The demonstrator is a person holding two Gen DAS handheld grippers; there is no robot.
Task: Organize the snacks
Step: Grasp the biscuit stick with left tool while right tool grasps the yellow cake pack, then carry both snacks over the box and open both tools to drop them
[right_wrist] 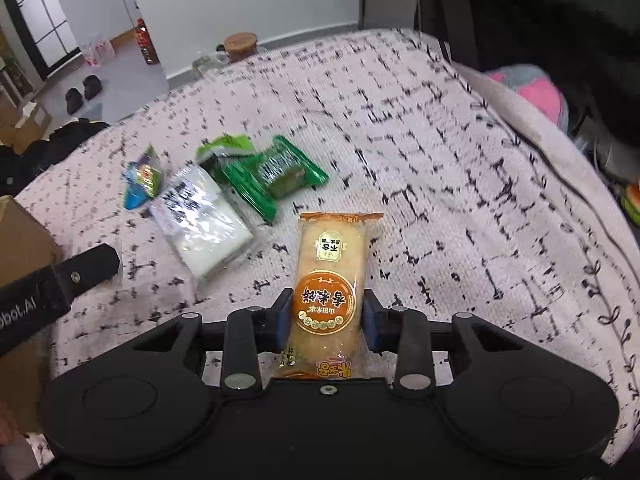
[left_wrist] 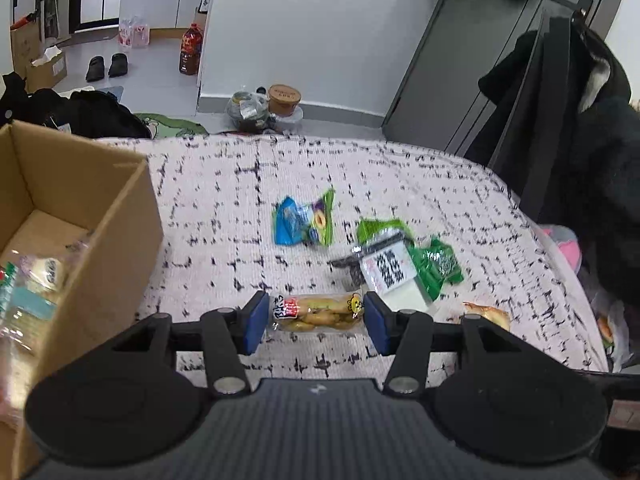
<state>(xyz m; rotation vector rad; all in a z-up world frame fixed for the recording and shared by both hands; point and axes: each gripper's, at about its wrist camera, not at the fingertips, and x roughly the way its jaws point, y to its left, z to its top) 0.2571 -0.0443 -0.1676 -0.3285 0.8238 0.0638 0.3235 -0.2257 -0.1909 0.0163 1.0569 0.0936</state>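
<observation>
White lettering ending "obot.AI" is showing on the left tool's black arm (right_wrist: 28,312); packet prints are staying illegible.

off the bed's far edge, a dark red drink bottle (left_wrist: 189,51) stands on the pale floor, a pair of black shoes (left_wrist: 107,66) well to its left, a cork-lidded jar (left_wrist: 284,99) nearer the bed, and a black coat (left_wrist: 560,128) draped at right.
</observation>
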